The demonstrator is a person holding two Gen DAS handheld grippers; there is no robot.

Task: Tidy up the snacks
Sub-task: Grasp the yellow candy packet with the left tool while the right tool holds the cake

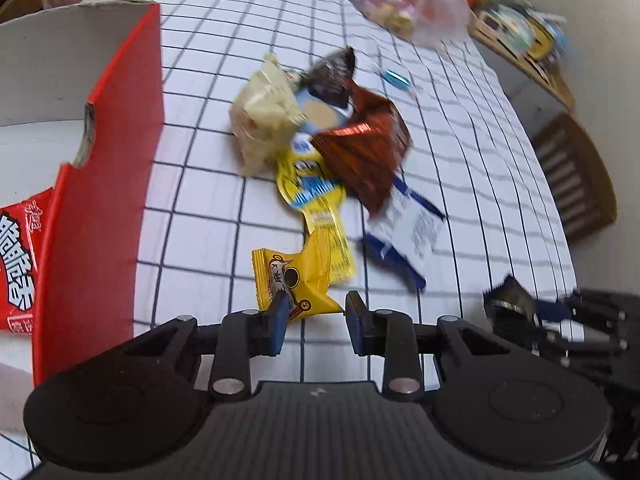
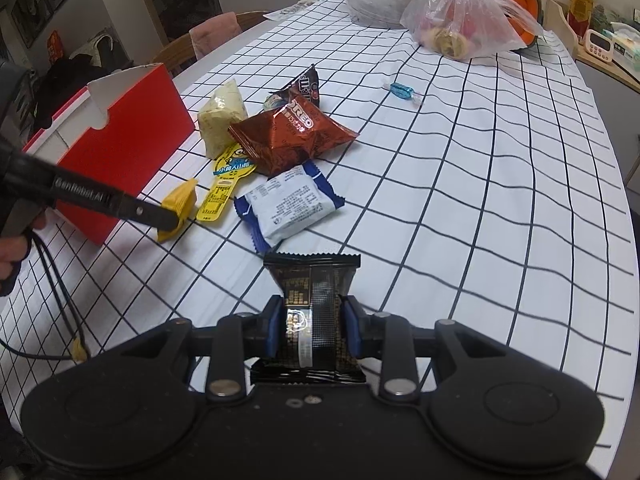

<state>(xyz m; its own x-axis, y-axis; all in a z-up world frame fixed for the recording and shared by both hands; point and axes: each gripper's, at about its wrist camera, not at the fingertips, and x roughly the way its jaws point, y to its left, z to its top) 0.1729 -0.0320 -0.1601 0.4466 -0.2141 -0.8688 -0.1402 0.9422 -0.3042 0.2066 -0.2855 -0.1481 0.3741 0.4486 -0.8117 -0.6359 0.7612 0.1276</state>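
Note:
My left gripper (image 1: 316, 300) is shut on a small yellow snack packet (image 1: 296, 280), held just above the checked tablecloth beside the open red box (image 1: 100, 160). The right wrist view shows that yellow packet (image 2: 182, 200) pinched next to the box (image 2: 128, 148). My right gripper (image 2: 312, 308) is shut on a black snack packet (image 2: 316, 276), which stands upright between the blue pads. A loose pile lies ahead: a brown Oreo packet (image 2: 292, 136), a white and blue packet (image 2: 288, 208), a yellow strip packet (image 2: 228, 176), a pale yellow packet (image 2: 222, 120) and a dark packet (image 2: 306, 86).
A red snack packet (image 1: 20, 256) lies inside the box. A blue wrapped candy (image 2: 402, 90) sits alone beyond the pile. A clear plastic bag of food (image 2: 464, 20) stands at the far end of the table. A hand (image 2: 12, 248) holds the left gripper's handle, with a cable trailing below.

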